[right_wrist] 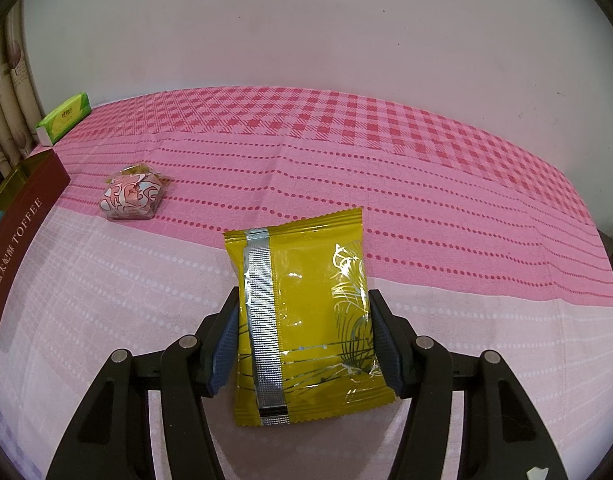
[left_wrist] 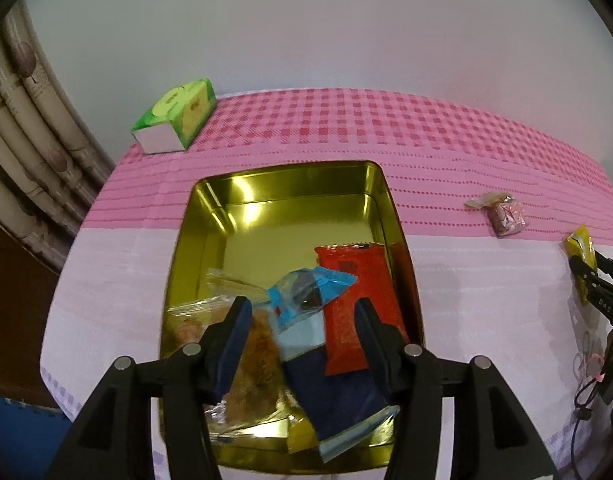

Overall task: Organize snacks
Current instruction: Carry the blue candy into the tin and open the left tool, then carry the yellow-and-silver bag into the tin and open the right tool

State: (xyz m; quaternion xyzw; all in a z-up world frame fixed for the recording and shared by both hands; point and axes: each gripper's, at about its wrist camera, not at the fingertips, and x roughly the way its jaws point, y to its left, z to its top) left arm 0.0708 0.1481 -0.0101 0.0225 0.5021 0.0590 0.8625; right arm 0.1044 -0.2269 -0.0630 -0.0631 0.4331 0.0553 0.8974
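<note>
Pink cloth: right tongs [right_wrist: 304, 322] clamp yellow packet [right_wrist: 302, 312]; left tongs [left_wrist: 302, 312] released above tin [left_wrist: 290, 172].

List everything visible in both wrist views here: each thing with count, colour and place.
tin: one, gold inside, maroon outside, on the cloth
red packet: one, in the tin
blue packet: one, in the tin, partly over the red packet
clear packet: one, orange-brown contents, in the tin
yellow packet: one, between the right tool's pads
pink packet: one, on the cloth
green box: one, far corner
cloth: one, pink
left tool: one, black, open over the tin
right tool: one, black, gripping the yellow packet
</note>
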